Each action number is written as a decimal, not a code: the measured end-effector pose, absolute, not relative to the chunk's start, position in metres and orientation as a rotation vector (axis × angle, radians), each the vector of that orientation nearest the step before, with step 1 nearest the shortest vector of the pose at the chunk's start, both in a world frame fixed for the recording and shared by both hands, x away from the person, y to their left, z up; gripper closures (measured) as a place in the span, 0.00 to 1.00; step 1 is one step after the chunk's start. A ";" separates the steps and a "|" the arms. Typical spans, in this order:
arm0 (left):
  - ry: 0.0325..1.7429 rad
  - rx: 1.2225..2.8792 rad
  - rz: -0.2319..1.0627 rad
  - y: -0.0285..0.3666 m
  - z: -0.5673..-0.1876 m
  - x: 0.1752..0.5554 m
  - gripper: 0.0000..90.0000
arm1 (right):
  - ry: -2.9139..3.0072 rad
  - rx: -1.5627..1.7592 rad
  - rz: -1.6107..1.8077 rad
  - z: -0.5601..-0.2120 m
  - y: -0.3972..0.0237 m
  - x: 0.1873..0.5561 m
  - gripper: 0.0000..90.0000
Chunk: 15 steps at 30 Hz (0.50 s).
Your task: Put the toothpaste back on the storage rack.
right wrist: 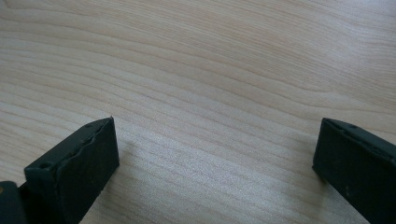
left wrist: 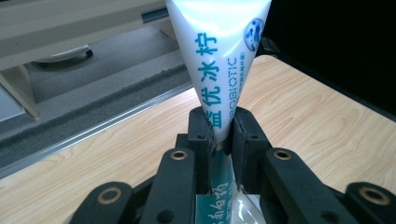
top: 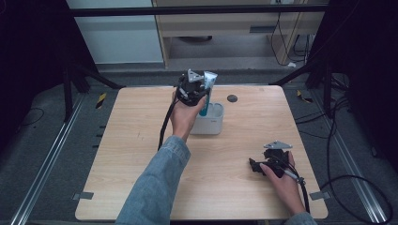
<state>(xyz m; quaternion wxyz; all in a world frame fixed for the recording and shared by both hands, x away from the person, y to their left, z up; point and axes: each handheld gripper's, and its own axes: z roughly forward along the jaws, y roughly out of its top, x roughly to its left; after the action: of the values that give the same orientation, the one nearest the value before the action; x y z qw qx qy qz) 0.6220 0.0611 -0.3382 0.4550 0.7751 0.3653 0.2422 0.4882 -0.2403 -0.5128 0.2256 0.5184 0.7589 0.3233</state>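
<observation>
The left gripper view showed a white and teal plastic toothpaste tube with blue printed lettering, standing upright and pinched near its middle between the two black jaws of the left gripper, whose pads pressed on it from both sides. In the high view the tube rose out of a small white rounded-rectangular plastic holder, its lower end inside the holder and its flat crimped end on top. The holder stood toward the far middle of the light wooden table, just beside the left hand. Well apart, near the table's near right edge, the right gripper rested low over the wood, its jaws spread wide with nothing between them.
</observation>
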 end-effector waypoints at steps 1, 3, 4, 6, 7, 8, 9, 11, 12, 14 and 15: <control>0.905 1.909 0.597 0.062 -0.341 0.623 0.87 | 2.093 1.428 0.890 -0.513 -0.240 0.488 0.00; 0.905 1.910 0.595 0.062 -0.343 0.623 0.87 | 2.093 1.430 0.892 -0.513 -0.240 0.488 0.00; 0.901 1.924 0.594 0.062 -0.346 0.624 0.87 | 2.092 1.430 0.892 -0.513 -0.240 0.488 0.00; 0.906 1.919 0.596 0.063 -0.348 0.624 0.87 | 2.092 1.430 0.891 -0.513 -0.240 0.488 0.00; 0.908 1.914 0.591 0.063 -0.349 0.624 0.87 | 2.093 1.430 0.890 -0.513 -0.240 0.488 0.00; 0.911 1.909 0.582 0.063 -0.350 0.624 0.87 | 2.093 1.430 0.890 -0.513 -0.240 0.488 0.01; 0.911 1.913 0.581 0.064 -0.351 0.624 0.87 | 2.093 1.430 0.890 -0.513 -0.240 0.488 0.00; 0.914 1.918 0.584 0.064 -0.353 0.624 0.87 | 2.093 1.430 0.891 -0.513 -0.240 0.488 0.00; 0.915 1.916 0.581 0.064 -0.354 0.625 0.87 | 2.093 1.431 0.891 -0.513 -0.240 0.488 0.00; 0.924 1.919 0.576 0.065 -0.356 0.625 0.87 | 2.093 1.431 0.891 -0.513 -0.240 0.488 0.00; 0.930 1.913 0.567 0.065 -0.358 0.625 0.87 | 2.093 1.431 0.891 -0.513 -0.240 0.488 0.00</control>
<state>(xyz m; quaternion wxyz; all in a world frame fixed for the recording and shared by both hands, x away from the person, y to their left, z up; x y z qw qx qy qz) 0.6253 0.0651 -0.3575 0.4529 0.7749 0.3766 0.2296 0.4882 -0.2403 -0.5127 0.2253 0.5187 0.7589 0.3231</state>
